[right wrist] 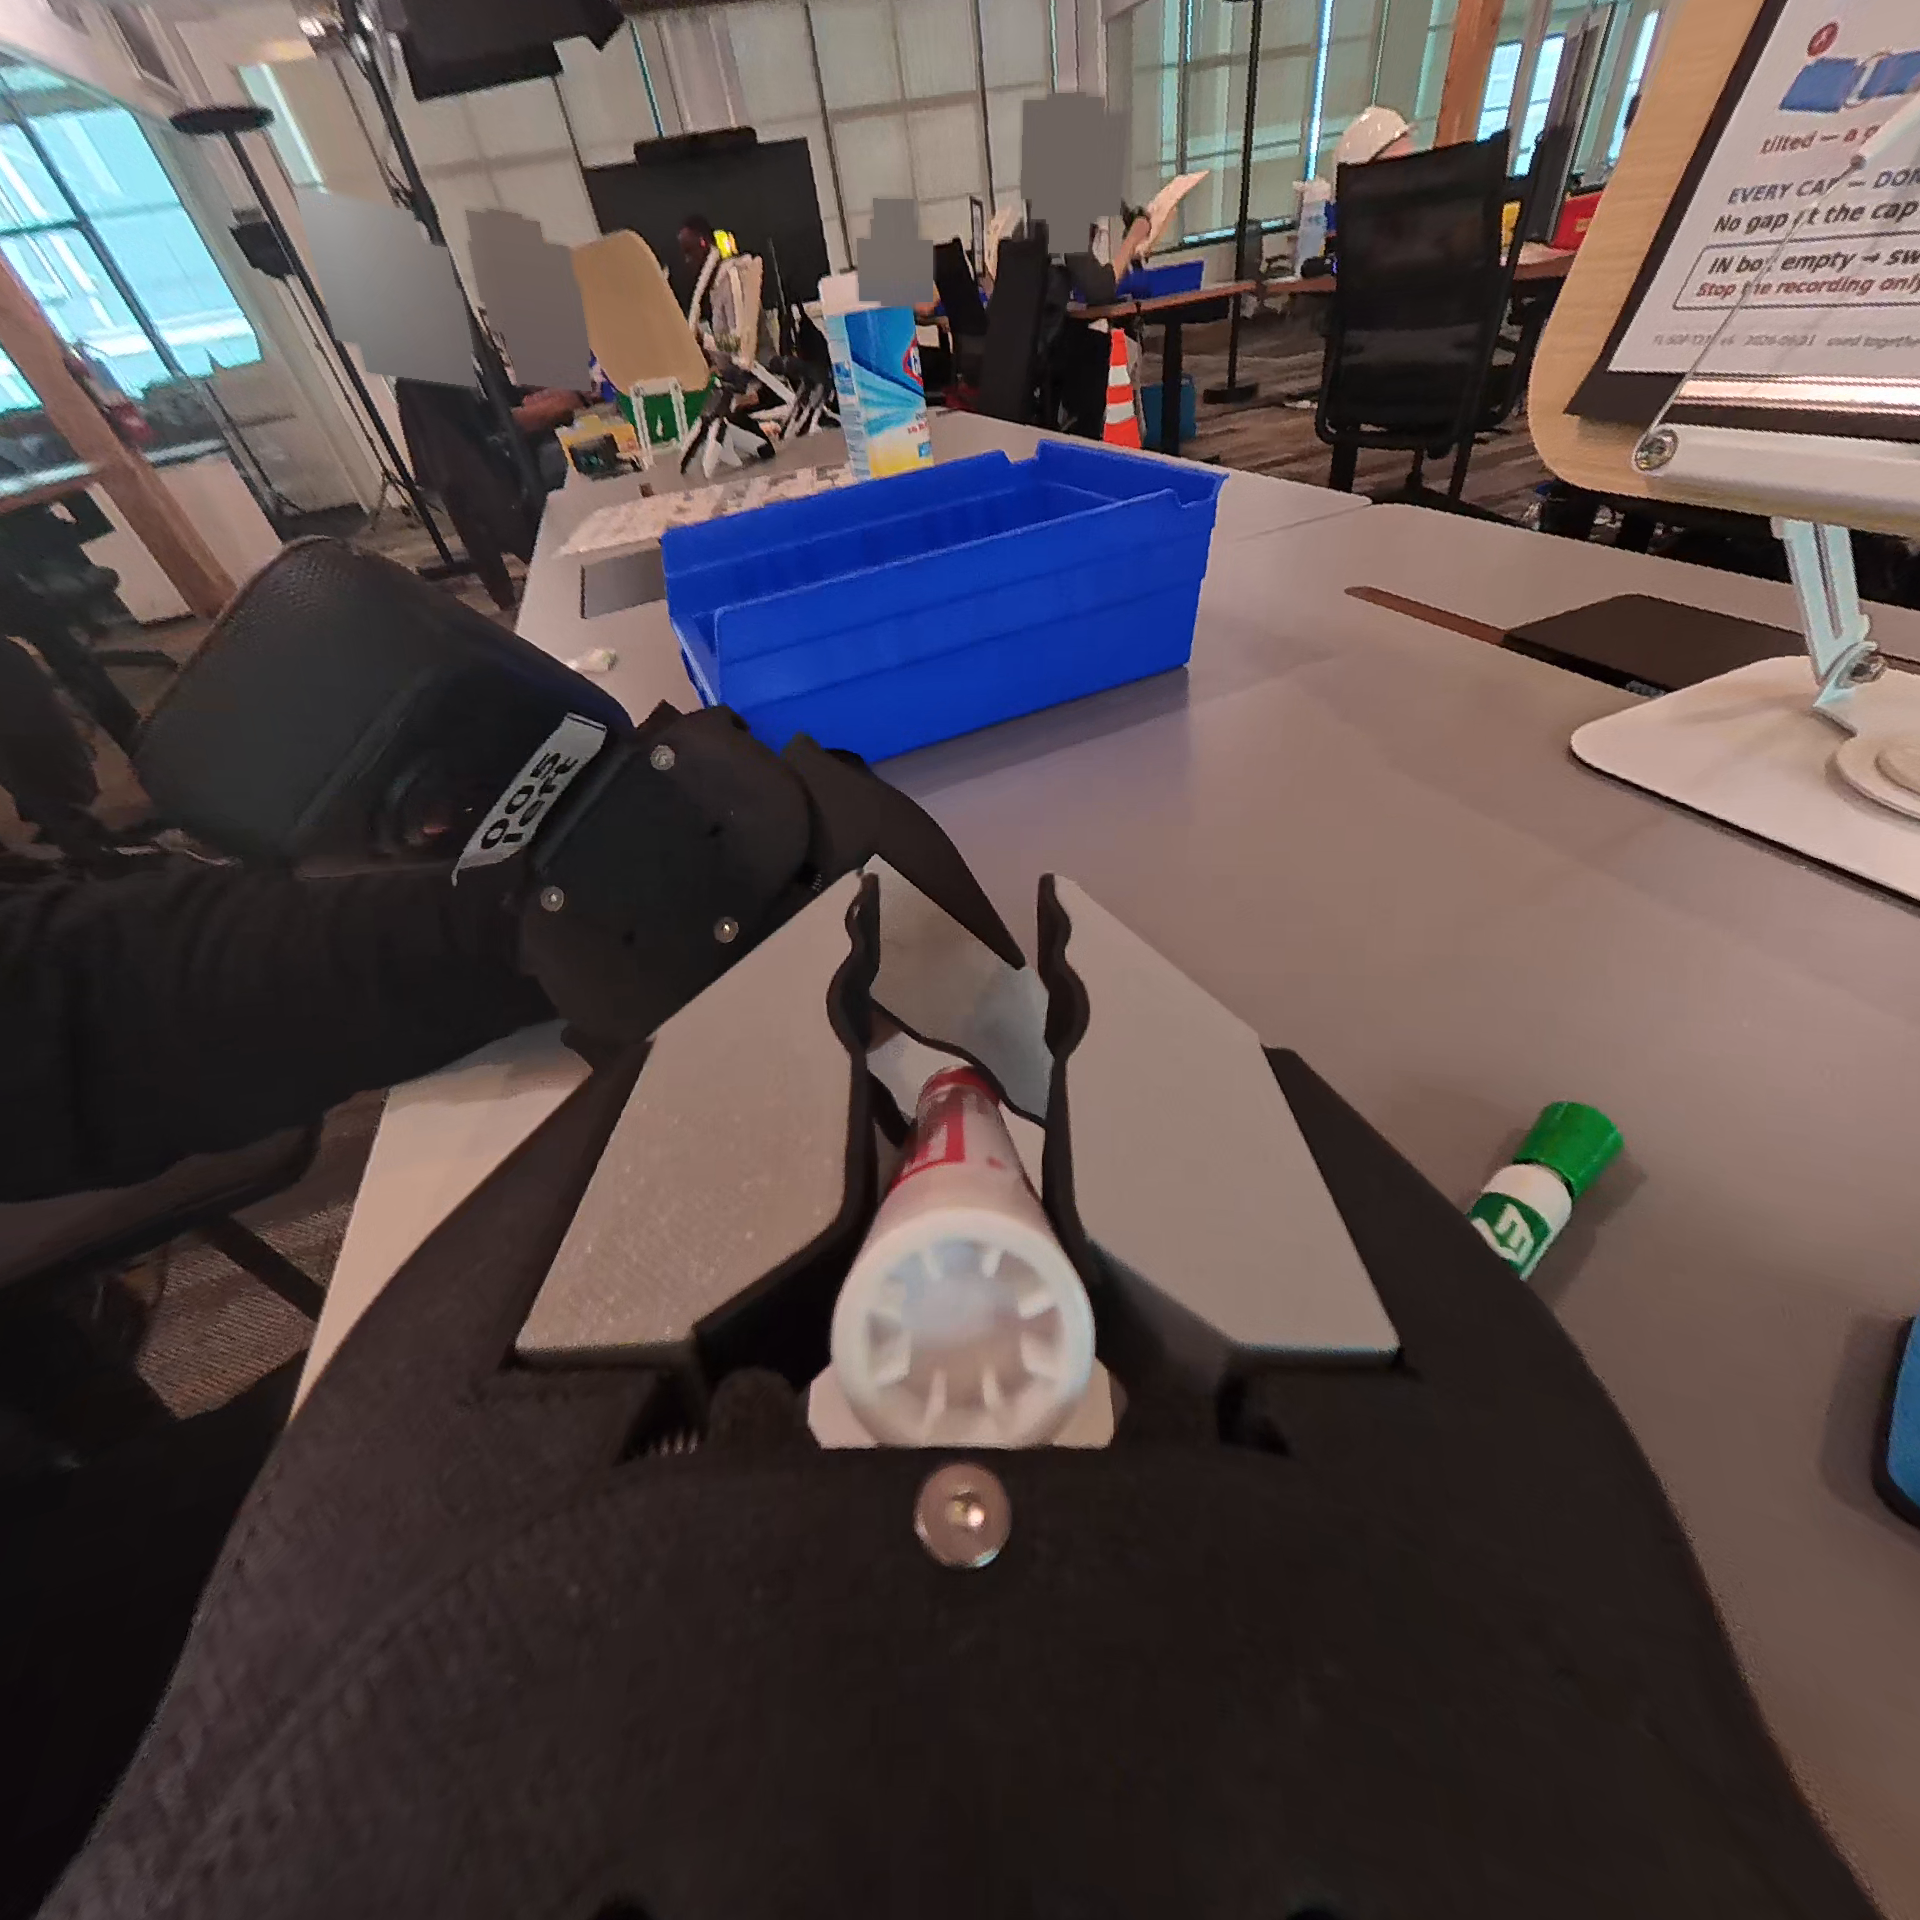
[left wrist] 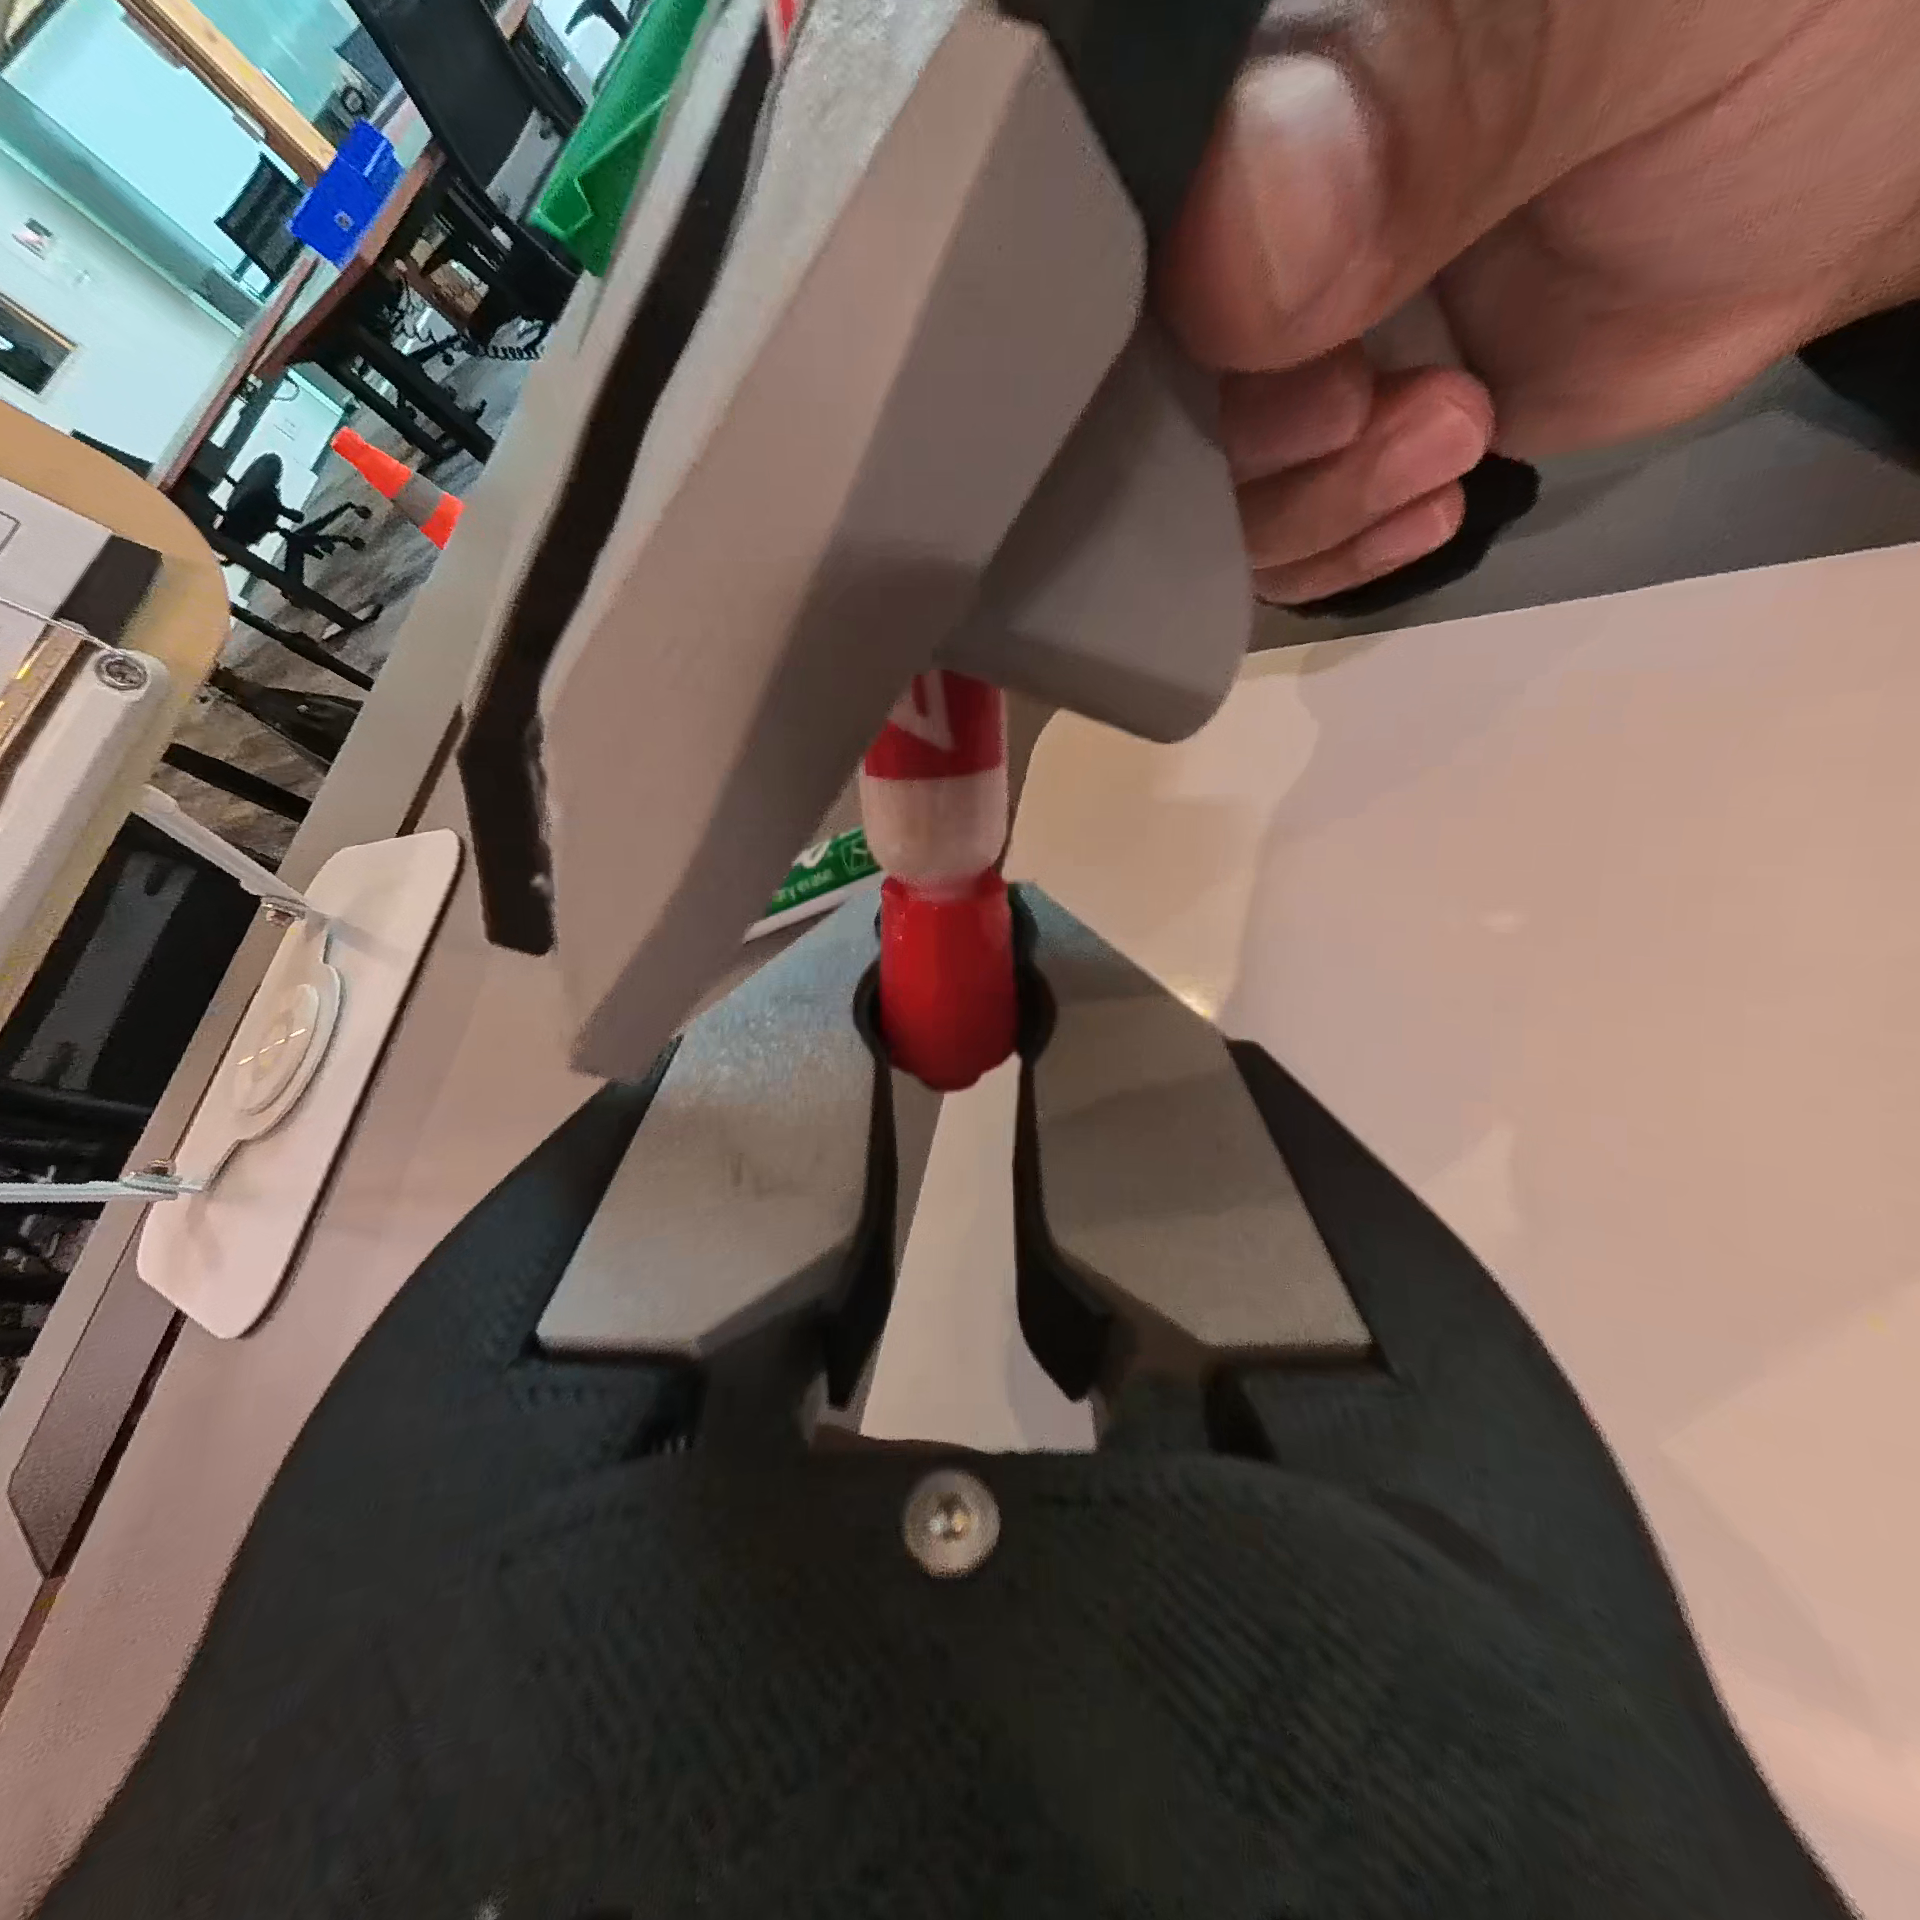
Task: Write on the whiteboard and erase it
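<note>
My left gripper is shut on the red cap of a marker; the cap sits in the notch between the pads. My right gripper is shut on the marker's white and red barrel, whose open rear end faces the camera. In the left wrist view the barrel runs up from the cap under the right gripper's grey finger, which a hand holds. In the right wrist view the left gripper reaches in from the left to the marker's far end. The whiteboard lies beneath.
A green marker lies on the grey table to the right, with a blue eraser at the right edge. A blue bin stands behind. A stand with a printed sheet is at the far right.
</note>
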Tool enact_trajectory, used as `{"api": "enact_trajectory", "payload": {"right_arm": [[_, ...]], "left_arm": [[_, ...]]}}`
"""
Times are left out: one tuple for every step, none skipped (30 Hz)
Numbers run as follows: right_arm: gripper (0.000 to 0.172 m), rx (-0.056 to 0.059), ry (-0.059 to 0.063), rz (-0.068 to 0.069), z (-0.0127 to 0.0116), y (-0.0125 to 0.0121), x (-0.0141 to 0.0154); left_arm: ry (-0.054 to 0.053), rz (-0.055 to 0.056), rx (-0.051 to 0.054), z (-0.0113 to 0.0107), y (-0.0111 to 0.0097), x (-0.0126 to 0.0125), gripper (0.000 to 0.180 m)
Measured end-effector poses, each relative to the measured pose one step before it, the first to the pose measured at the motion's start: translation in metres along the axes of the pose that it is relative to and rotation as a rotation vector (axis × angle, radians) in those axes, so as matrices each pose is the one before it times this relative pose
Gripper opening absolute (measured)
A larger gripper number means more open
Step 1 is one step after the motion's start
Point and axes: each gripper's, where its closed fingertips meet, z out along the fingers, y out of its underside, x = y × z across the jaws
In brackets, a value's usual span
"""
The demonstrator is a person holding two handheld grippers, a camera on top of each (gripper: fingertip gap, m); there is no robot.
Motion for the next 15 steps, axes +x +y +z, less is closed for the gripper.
{"api": "enact_trajectory", "payload": {"right_arm": [[0.029, 0.0125, -0.0013, 0.004, -0.00065, -0.0017, -0.00024], [0.029, 0.0094, 0.0015, -0.0025, -0.00061, -0.00141, -0.00015], [0.029, 0.0096, 0.0014, -0.005, -0.00047, -0.00159, -0.00049], [0.029, 0.0092, 0.0099, -0.0081, -0.00039, -0.00123, 0.00061], [0.029, 0.0033, 0.0065, -0.0091, 0.00036, -0.00011, 0.00015], [0.029, -0.0075, -0.0069, -0.001, 0.00118, 0.00165, -0.00123], [0.029, -0.0065, -0.0063, 0.0053, 0.00154, 0.00162, -0.00112], [0.029, 0.0038, 0.004, -0.0005, 0.00088, 0.00018, 0.00016], [0.029, 0.0012, 0.0038, -0.0004, 0.00079, 0.0004, 0.00039], [0.029, 0.0007, 0.002, 0.0025, 0.00051, 0.00033, 0.00043], [0.029, 0.0041, -0.0022, 0.0043, 0.00003, -0.00024, 0.00008], [0.029, 0.0021, -0.0036, 0.0081, -0.00038, -0.00013, 0.00033], [0.029, 0.0045, -0.0053, 0.0076, -0.00082, -0.00085, 0.00029], [0.028, 0.0046, -0.0133, 0.0079, -0.00116, -0.00132, -0.00114], [0.028, -0.0006, -0.0192, 0.0084, -0.001, -0.00083, -0.00225]], "left_arm": [[-0.0018, -0.004, 0.0097, -0.00036, -0.00231, -0.00006, 0.015], [-0.0006, -0.0056, 0.0033, 0.00003, -0.00138, 0.00024, 0.017], [-0.0008, -0.0039, -0.0007, 0.00063, -0.0005, 0.00024, 0.02], [-0.0025, -0.0011, -0.0013, 0.00085, -0.00043, 0.00018, 0.022], [-0.0053, 0.0017, -0.002, 0.00081, -0.00004, -0.00005, 0.024], [-0.0046, 0.0057, -0.0031, 0.00065, 0.00022, -0.00012, 0.017], [0.0003, 0.0083, -0.0004, 0.00032, 0.00027, 0.00058, 0.01], [0.0023, 0.0069, -0.0007, 0.00013, 0.00047, 0.00069, 0.01], [-0.0023, 0.0037, -0.0055, 0.00018, 0.00095, -0.00018, 0.01], [-0.0043, 0.002, -0.0061, 0.00015, 0.0009, -0.00075, 0.01], [-0.0003, 0.0021, -0.0071, 0.00016, 0.00067, -0.00015, 0.01], [0.0, -0.0021, -0.0083, 0.00017, 0.00061, -0.00033, 0.01], [-0.0008, -0.0066, -0.0055, -0.00013, -0.0001, -0.00077, 0.01], [0.0127, -0.0116, 0.0042, -0.00052, -0.00155, 0.00116, 0.01], [0.0322, -0.0231, 0.0136, -0.00096, -0.00249, 0.00342, 0.009]]}}
